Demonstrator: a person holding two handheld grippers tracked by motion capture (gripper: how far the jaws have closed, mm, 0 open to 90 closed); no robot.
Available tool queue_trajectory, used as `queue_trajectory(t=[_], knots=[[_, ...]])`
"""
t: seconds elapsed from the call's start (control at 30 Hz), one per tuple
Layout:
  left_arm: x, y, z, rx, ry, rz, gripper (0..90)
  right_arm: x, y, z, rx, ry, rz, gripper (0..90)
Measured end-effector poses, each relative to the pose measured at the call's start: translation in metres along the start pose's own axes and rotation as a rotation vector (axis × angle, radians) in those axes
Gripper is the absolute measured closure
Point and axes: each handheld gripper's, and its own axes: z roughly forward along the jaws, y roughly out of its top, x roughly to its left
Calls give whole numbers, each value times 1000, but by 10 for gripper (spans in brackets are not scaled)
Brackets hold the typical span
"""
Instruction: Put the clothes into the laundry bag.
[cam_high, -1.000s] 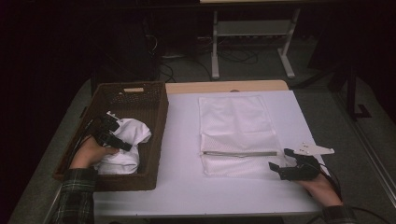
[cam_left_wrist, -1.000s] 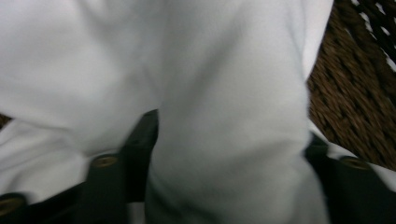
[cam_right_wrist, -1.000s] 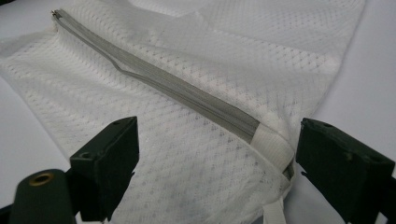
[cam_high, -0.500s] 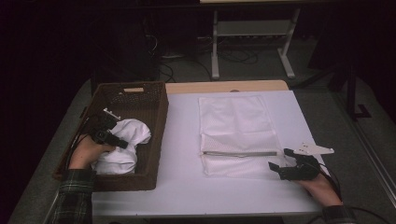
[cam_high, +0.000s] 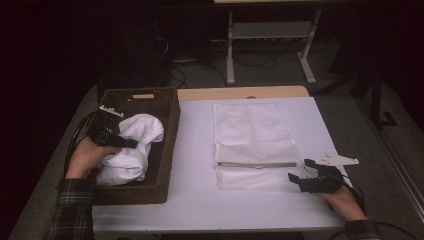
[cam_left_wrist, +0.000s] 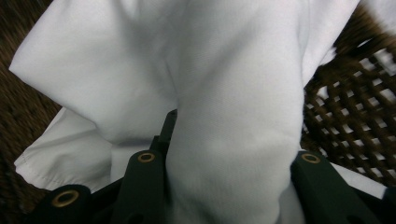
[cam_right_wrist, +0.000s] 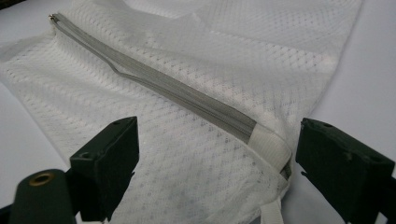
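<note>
Gripping: the left hand-held gripper (cam_high: 131, 143), at the left of the high view, has just been closing and now clamps a thick fold of the white cloth (cam_high: 131, 150) between its black jaws.
Cloth: a crumpled white bundle in the brown wicker basket (cam_high: 167, 150), at the left of the frame; in the left gripper view (cam_left_wrist: 233, 116) it bulges up between the two jaws, with basket weave at the right edge.
Basket: sits on the white surface (cam_high: 192, 200), left of centre, and the left hand (cam_high: 87, 156) reaches into it from below.
Mesh bag: a flat white mesh bag (cam_high: 255, 145) lies in the middle of the surface, well apart from the basket, with a grey zip (cam_high: 255, 164) running across it.
Right hand-held gripper: (cam_high: 297, 170) rests at the lower right of the high view, at the bag's lower right corner; its jaws stand wide, one on each side of the zip end (cam_right_wrist: 271, 144), pressing on nothing.
</note>
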Motion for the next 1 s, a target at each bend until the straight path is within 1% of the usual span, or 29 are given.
queue_trajectory(t=[0.03, 0.07, 0.13, 0.2, 0.23, 0.27, 0.33, 0.37, 0.4, 0.5, 0.53, 0.57, 0.63, 0.67, 0.7, 0.77, 0.8, 0.87, 0.93, 1.0], knots=[[-2, 4, -5, -9, 4, 6, 611, 0, 0, 0, 0, 0, 1, 128], [-2, 4, -5, -9, 4, 6, 611, 0, 0, 0, 0, 0, 1, 128], [-5, 10, -15, -38, 6, 12, 612, 0, 0, 0, -3, 1, 1, 128], [-5, 10, -15, -38, 6, 12, 612, -1, 0, 0, -4, 1, 2, 128], [-9, 15, -23, -55, -10, 20, 612, -1, 0, 0, -4, 1, 2, 128], [-11, 17, -26, -65, -18, 25, 612, -1, 0, -1, -4, 1, 3, 128], [-11, 17, -26, -65, -18, 25, 612, -1, 0, -1, -5, 0, 3, 128], [-17, 22, -32, -97, -43, 36, 612, -1, 0, -1, -5, 0, 3, 128], [-20, 25, -34, -109, -58, 41, 611, -1, 0, -1, -3, 0, 3, 128], [-28, 30, -37, -133, -89, 61, 612, -1, 0, -1, -5, -1, 3, 128], [-28, 30, -37, -133, -89, 61, 612, -1, 0, -1, -5, -1, 3, 128], [-35, 34, -38, -148, -102, 74, 612, -1, 0, -1, -5, -1, 2, 128], [-42, 39, -39, -152, -105, 91, 612, -2, 0, -1, -8, -1, 3, 128], [-47, 42, -39, -162, -113, 96, 612, -2, 0, -2, -9, -3, 3, 129], [-50, 44, -40, -168, -121, 99, 612, -2, 0, -2, -10, -3, 0, 129], [-50, 44, -40, -168, -121, 99, 612, -2, 0, -2, -9, -3, 0, 129], [-58, 51, -41, -189, -155, 118, 612, -2, 0, -2, -9, -3, 0, 130], [-66, 56, -42, -200, -174, 137, 612, -2, 1, -2, -10, 0, -6, 132], [-74, 61, -42, -203, -183, 156, 612, -2, 1, -2, -10, 2, -7, 132], [-74, 61, -42, -203, -183, 156, 612, -2, 1, -2, -11, 4, -8, 132]])
